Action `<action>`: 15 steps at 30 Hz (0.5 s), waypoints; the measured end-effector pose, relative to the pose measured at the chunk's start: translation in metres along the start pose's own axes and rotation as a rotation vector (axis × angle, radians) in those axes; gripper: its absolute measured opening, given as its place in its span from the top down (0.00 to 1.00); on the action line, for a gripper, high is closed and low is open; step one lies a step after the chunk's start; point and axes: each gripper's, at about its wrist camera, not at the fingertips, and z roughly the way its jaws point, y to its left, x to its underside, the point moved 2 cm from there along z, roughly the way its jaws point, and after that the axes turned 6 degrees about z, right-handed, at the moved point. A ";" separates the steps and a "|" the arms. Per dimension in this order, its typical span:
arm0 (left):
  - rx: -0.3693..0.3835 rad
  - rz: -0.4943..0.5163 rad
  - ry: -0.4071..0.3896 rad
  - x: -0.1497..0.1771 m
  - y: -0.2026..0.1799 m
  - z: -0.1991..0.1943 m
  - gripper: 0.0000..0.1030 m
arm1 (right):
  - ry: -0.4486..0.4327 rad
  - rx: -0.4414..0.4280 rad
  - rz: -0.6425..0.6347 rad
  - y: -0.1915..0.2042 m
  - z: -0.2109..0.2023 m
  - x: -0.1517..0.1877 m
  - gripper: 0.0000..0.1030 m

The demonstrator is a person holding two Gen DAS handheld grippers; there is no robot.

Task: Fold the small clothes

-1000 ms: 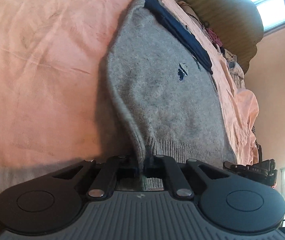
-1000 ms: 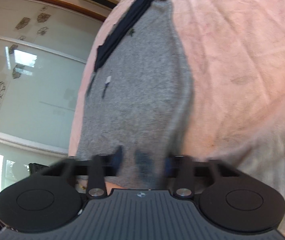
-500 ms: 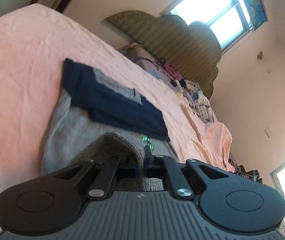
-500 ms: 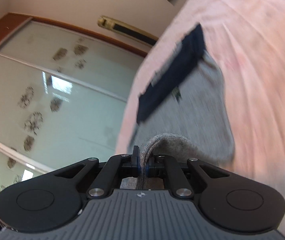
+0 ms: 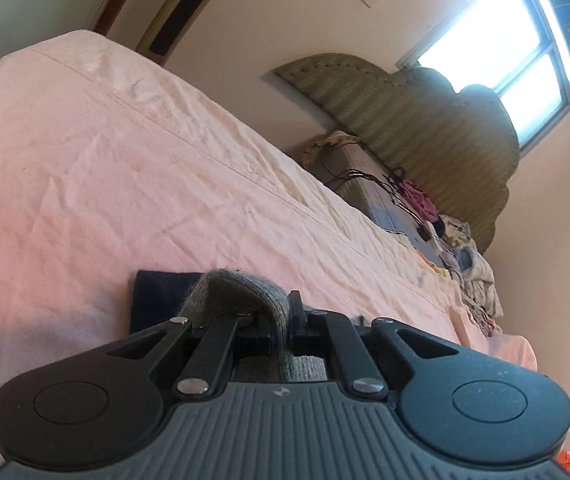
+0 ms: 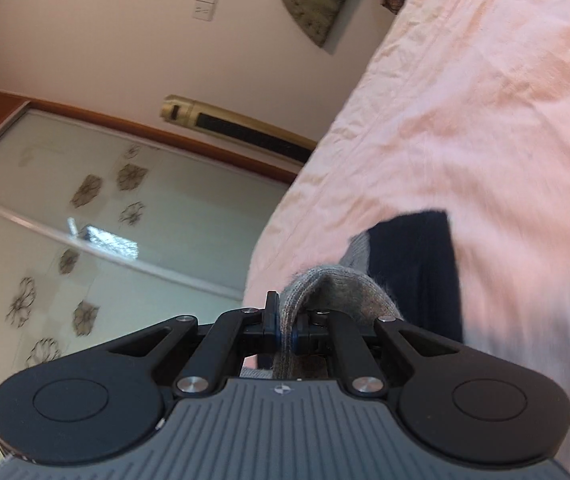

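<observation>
Jaws both shut, L gripper (image 5: 286, 322) & R gripper (image 6: 285, 322) pinching grey sweater (image 5: 241, 292)

The left tool (image 5: 285, 320) is black at its arms, over a grey ribbed body, and the right tool (image 6: 285, 320) is coloured the same, with blue on its pads. Between each tool's fingers sits grey knit sweater (image 5: 241, 292) cloth; just ahead of it lies the garment's navy band (image 6: 413, 264). The bed sheet (image 5: 125, 168) beyond is plain pale pink. Farther off stand an olive ribbed headboard (image 5: 425, 120), a cream wall (image 6: 105, 40), and frosted glass doors (image 6: 85, 220) with brown flower prints in an orange-brown frame.
</observation>
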 end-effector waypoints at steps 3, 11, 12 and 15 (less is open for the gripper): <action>-0.051 -0.054 -0.052 -0.009 0.022 0.019 0.95 | -0.003 0.042 0.046 -0.022 0.025 -0.015 0.85; -0.135 -0.185 -0.136 0.003 0.039 -0.030 0.16 | -0.133 0.033 0.027 -0.017 0.005 -0.005 0.11; -0.155 -0.151 -0.156 0.013 0.034 -0.047 0.16 | -0.122 0.046 -0.022 -0.009 -0.007 0.008 0.11; -0.182 -0.155 -0.187 0.064 0.026 -0.097 0.16 | -0.105 0.089 -0.143 0.008 -0.049 0.057 0.08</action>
